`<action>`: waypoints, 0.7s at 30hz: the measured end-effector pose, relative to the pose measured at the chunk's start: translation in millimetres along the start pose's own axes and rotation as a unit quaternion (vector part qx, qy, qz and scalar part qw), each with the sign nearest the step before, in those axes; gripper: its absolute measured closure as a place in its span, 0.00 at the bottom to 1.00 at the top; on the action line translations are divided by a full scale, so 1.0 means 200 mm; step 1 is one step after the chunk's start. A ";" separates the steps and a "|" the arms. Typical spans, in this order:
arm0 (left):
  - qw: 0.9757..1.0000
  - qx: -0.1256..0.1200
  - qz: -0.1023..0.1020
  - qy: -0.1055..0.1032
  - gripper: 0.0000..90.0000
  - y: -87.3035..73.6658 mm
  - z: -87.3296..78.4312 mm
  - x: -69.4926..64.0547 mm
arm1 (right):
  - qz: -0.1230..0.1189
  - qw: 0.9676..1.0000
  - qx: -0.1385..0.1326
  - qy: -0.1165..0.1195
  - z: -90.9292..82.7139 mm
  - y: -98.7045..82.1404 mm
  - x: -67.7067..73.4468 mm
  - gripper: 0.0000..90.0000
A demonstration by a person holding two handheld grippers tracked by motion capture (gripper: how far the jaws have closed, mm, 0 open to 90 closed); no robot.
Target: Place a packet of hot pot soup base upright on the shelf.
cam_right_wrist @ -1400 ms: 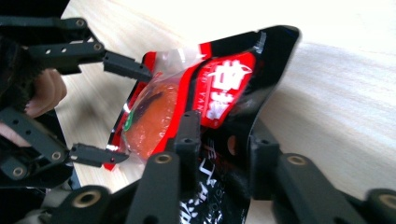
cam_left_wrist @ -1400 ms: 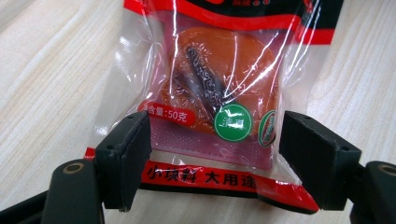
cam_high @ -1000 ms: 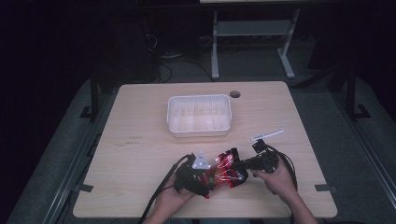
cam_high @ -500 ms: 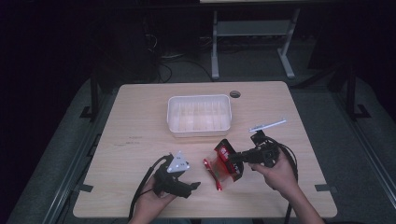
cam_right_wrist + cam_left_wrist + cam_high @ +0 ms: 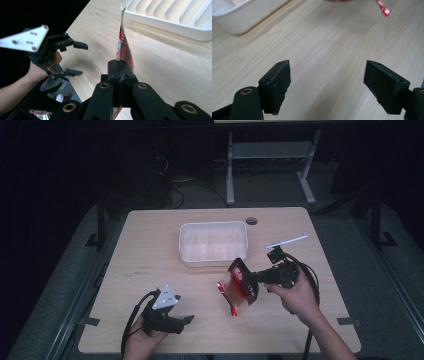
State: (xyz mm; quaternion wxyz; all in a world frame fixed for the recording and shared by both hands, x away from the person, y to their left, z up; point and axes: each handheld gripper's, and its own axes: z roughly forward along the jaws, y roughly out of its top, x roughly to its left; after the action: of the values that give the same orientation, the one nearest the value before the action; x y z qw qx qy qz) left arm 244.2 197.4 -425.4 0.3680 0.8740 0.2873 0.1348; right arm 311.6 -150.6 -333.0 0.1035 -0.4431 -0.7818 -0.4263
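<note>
One red packet [image 5: 239, 282] pinched (edge-on) within right gripper [image 5: 248, 279].

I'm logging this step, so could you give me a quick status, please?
Right gripper shut on red packet, held above table. Left gripper open, holding nothing. White bin beyond, path clear.

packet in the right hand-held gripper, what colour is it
Red, with black and white print; the packet shows best in the high view.

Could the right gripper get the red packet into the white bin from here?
Probably yes. The right gripper is shut on the red packet, held off the table, and the open-topped white bin sits just beyond with nothing between.
</note>
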 end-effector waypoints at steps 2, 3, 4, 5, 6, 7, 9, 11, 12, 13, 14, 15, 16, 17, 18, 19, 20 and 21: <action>1.000 0.001 0.005 0.005 0.23 -0.01 -0.01 0.01 | 0.000 1.000 -0.001 -0.002 0.00 0.02 0.01 0.99; 1.000 -0.001 0.005 0.009 0.23 -0.01 -0.01 0.01 | 0.002 1.000 0.000 -0.007 -0.01 0.05 0.02 0.99; 1.000 -0.002 0.001 0.008 0.23 -0.02 -0.02 0.02 | 0.002 1.000 0.000 -0.007 -0.01 0.05 0.02 0.99; 1.000 -0.004 -0.002 0.009 0.23 -0.02 -0.02 0.03 | 0.004 1.000 -0.003 -0.014 -0.01 0.09 0.03 0.99; 1.000 -0.004 -0.002 0.009 0.23 -0.02 -0.02 0.03 | 0.007 1.000 -0.005 -0.015 -0.02 0.11 0.03 0.99; 1.000 -0.002 -0.002 0.011 0.23 -0.03 -0.02 0.04 | 0.012 1.000 -0.009 -0.015 -0.02 0.13 0.04 0.99; 1.000 -0.002 -0.005 0.009 0.23 -0.04 -0.02 0.05 | 0.019 1.000 -0.015 -0.015 -0.03 0.16 0.03 0.99; 1.000 -0.007 -0.009 0.010 0.23 -0.04 -0.03 0.06 | 0.026 0.999 -0.021 -0.016 -0.03 0.20 0.02 0.99; 1.000 -0.007 -0.009 0.010 0.23 -0.04 -0.03 0.06 | 0.026 0.999 -0.021 -0.016 -0.03 0.20 0.02 0.99; 1.000 -0.009 -0.012 0.014 0.23 -0.04 -0.04 0.06 | 0.030 0.999 -0.028 -0.022 -0.03 0.24 0.01 0.99; 1.000 -0.013 -0.016 0.015 0.23 -0.04 -0.04 0.07 | 0.031 0.999 -0.031 -0.026 -0.04 0.26 0.01 0.99; 1.000 -0.013 -0.016 0.015 0.23 -0.04 -0.04 0.07 | 0.030 0.998 -0.033 -0.034 -0.04 0.27 0.01 0.99; 1.000 -0.015 -0.018 0.017 0.23 -0.05 -0.04 0.07 | 0.032 0.998 -0.033 -0.037 -0.04 0.29 0.00 0.99; 1.000 -0.013 -0.017 0.018 0.23 -0.05 -0.04 0.08 | 0.033 0.998 -0.035 -0.042 -0.04 0.31 0.00 0.99; 1.000 -0.013 -0.017 0.018 0.23 -0.05 -0.04 0.08 | 0.033 0.998 -0.035 -0.042 -0.04 0.31 0.00 0.99; 1.000 -0.010 -0.016 0.020 0.23 -0.05 -0.04 0.08 | 0.036 0.997 -0.039 -0.050 -0.04 0.35 -0.01 0.99; 1.000 -0.010 -0.016 0.020 0.23 -0.05 -0.04 0.08 | 0.036 0.997 -0.039 -0.050 -0.04 0.35 -0.01 0.99; 0.999 -0.013 -0.019 0.021 0.23 -0.05 -0.05 0.08 | 0.042 0.997 -0.044 -0.056 -0.03 0.39 -0.02 0.99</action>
State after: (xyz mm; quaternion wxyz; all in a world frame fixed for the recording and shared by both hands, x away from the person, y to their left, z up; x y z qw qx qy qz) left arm 249.2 218.4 -426.1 0.3759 0.8602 0.3102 0.1501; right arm 373.0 -139.4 -286.7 0.0581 -0.5030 -0.7476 -0.4298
